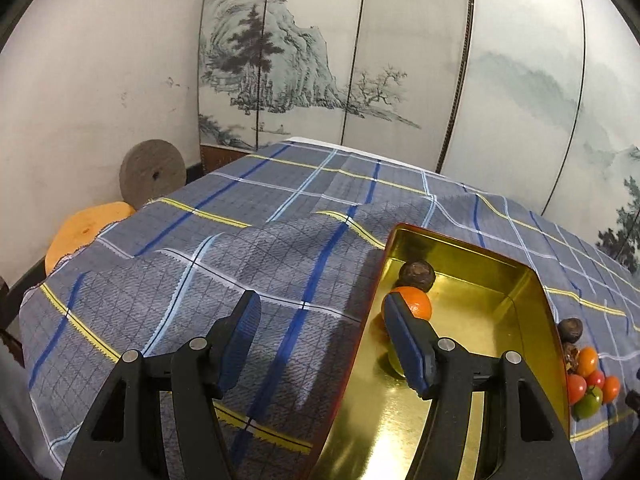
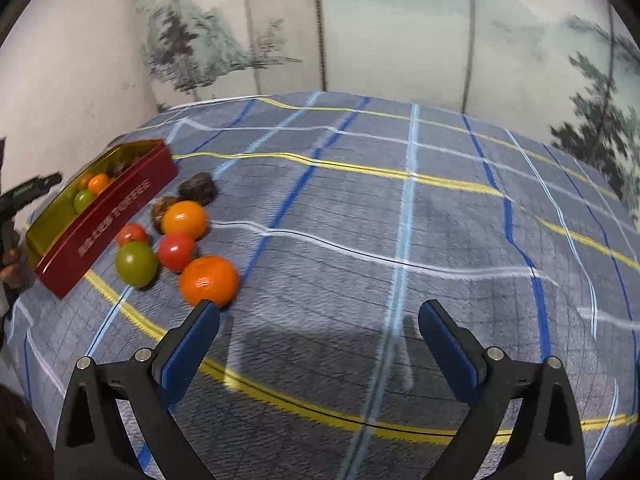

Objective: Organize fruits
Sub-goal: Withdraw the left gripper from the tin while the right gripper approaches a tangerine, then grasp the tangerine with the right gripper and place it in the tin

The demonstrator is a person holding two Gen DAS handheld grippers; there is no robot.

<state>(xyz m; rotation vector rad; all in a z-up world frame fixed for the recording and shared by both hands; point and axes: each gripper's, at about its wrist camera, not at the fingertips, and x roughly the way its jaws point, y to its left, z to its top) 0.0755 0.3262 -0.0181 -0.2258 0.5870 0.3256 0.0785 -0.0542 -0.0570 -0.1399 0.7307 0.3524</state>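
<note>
A red tin with a gold inside [image 1: 480, 304] lies on the checked cloth; it also shows at the left of the right wrist view [image 2: 116, 208]. In it are an orange fruit [image 1: 416, 302], a dark brown fruit [image 1: 418, 275] and a green one, partly hidden. My left gripper [image 1: 324, 342] is open, its jaws astride the tin's left wall. Beside the tin lies a cluster: a large orange [image 2: 209, 281], a green tomato [image 2: 136, 263], red tomatoes [image 2: 176, 251], an orange tomato [image 2: 185, 219] and dark fruits [image 2: 198, 189]. My right gripper [image 2: 320, 340] is open and empty, just right of the large orange.
The blue checked cloth [image 2: 400, 220] is wrinkled and covers the table. A painted folding screen [image 1: 360, 60] stands behind. A grey stone disc [image 1: 152, 172] and an orange round object [image 1: 86, 232] sit off the table's left edge.
</note>
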